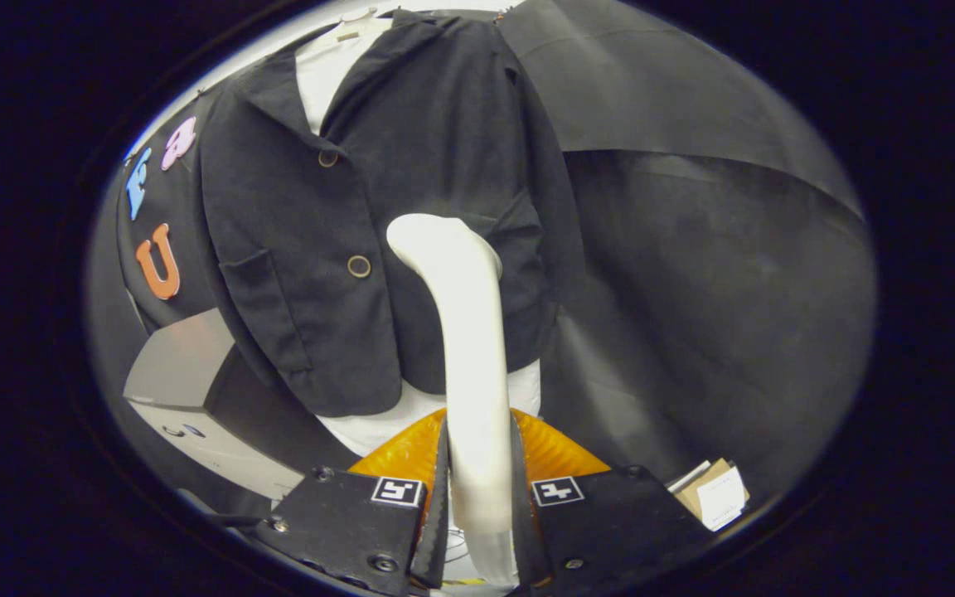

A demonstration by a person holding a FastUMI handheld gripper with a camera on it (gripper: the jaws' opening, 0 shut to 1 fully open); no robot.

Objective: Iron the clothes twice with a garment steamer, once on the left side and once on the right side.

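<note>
A dark jacket (411, 207) with round buttons hangs upright over a white shirt (330, 66), straight ahead of the fingers. My gripper (477, 489) is shut on the white handle of a garment steamer (469, 348), both fingers pressing its sides. The steamer rises from between the fingers and bends at its top, so its head (436, 236) lies against the jacket's front, just right of the lower button (359, 266) and near the middle opening. The white shirt's hem (411, 414) shows below the jacket.
A grey-topped box or cabinet (187, 373) stands low to the left of the jacket. An orange ribbed object (552, 452) lies just beyond the fingers. A small cardboard piece with a paper label (714, 493) sits low on the right. Black cloth walls surround the jacket.
</note>
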